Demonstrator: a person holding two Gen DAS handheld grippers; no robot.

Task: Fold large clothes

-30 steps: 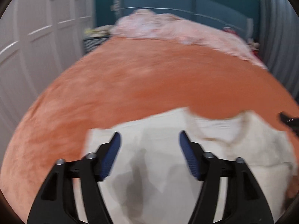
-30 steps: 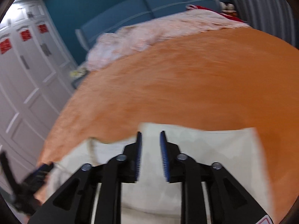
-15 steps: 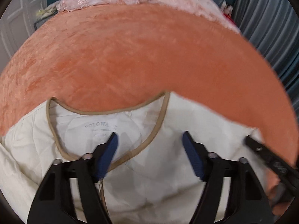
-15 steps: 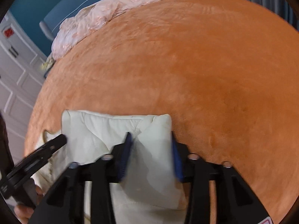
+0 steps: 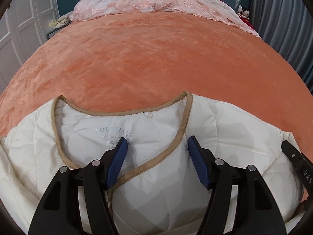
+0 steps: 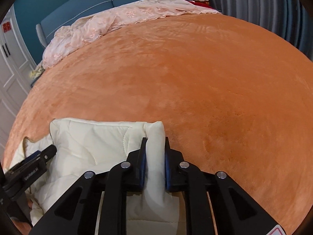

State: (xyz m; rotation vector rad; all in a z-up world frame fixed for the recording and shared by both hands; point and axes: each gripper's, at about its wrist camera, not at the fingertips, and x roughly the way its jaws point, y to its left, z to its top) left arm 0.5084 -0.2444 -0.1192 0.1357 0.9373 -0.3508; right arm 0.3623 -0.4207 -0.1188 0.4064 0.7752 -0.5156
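A cream quilted jacket [image 5: 225,135] with tan neckline trim lies at the near edge of the orange bedspread [image 5: 156,58], collar away from me. My left gripper [image 5: 156,146] is open above the jacket's neckline, holding nothing. In the right wrist view the jacket [image 6: 88,143] shows folded, and my right gripper [image 6: 154,143] is shut on a fold of its right edge. The right gripper's body shows at the right edge of the left wrist view [image 5: 299,166]. The left gripper shows at the lower left of the right wrist view [image 6: 33,166].
A pink lace coverlet [image 5: 156,0] is bunched at the head of the bed against a teal headboard [image 6: 97,2]. White wardrobe doors [image 5: 17,29] stand on the left, grey curtains [image 5: 283,19] on the right. The orange bedspread [image 6: 195,78] stretches beyond the jacket.
Both views have steadied and dropped closer to the jacket. The right jaws opened wider half a second ago and have now closed on the jacket's fold. The left gripper stays open.
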